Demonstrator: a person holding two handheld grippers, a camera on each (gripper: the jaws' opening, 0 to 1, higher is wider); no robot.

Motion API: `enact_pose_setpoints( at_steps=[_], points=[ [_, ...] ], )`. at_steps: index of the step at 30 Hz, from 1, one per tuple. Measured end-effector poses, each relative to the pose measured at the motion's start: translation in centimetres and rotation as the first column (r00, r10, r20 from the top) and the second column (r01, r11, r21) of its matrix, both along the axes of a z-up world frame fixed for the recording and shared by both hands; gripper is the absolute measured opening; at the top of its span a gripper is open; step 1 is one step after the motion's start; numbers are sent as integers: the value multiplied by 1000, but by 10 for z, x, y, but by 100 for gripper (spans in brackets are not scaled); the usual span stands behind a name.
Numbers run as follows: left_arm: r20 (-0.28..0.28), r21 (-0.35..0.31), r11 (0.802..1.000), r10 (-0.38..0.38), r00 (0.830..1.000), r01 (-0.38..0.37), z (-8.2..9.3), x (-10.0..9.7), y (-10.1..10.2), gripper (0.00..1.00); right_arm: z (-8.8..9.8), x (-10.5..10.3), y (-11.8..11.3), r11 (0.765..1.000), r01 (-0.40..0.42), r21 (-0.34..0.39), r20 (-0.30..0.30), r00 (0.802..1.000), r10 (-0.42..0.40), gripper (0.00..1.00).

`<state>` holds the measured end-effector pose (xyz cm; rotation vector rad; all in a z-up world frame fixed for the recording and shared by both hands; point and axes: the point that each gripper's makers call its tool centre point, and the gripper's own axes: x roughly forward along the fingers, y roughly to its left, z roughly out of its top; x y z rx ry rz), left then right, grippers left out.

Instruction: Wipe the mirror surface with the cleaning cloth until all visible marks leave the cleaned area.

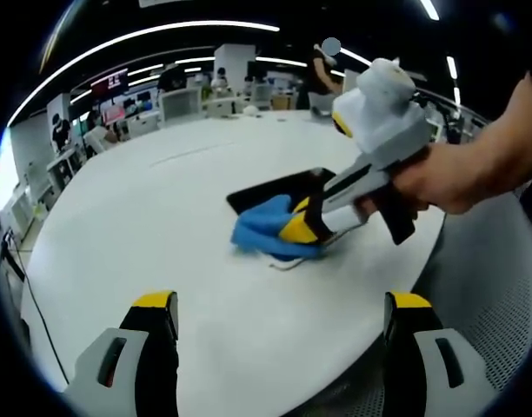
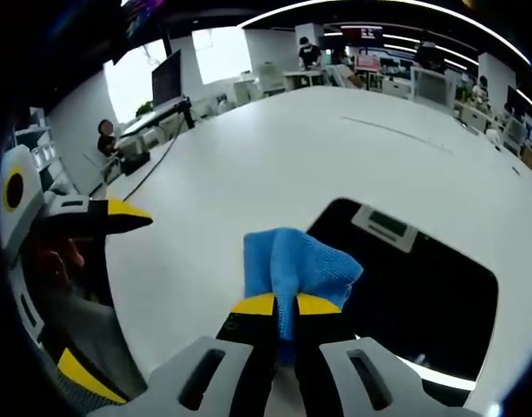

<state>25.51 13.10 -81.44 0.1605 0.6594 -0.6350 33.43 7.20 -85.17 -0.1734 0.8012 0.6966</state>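
Right gripper view: cloth (image 2: pixel 294 269) pinched in right claw (image 2: pixel 286 306), mirror (image 2: pixel 418 287) beside.

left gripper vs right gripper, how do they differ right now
The left gripper is open, fingers wide apart and holding nothing; the right gripper is shut on the blue cloth. The left hovers back over the white table; the right sits at the mirror. Both have yellow-tipped fingers.

Near part of the mirror (image 1: pixel 279 189) under the cloth (image 1: pixel 270 230) and right gripper (image 1: pixel 302 228).
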Motion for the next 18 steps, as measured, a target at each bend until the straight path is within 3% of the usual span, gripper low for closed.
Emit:
enact_pose_setpoints(
  at_steps=[18],
  points=[
    [-5,-5,1000,1,1000,-2,0,0,0,99,-1,28,3,999,-17,-29,-6,1000,17,2]
  ],
)
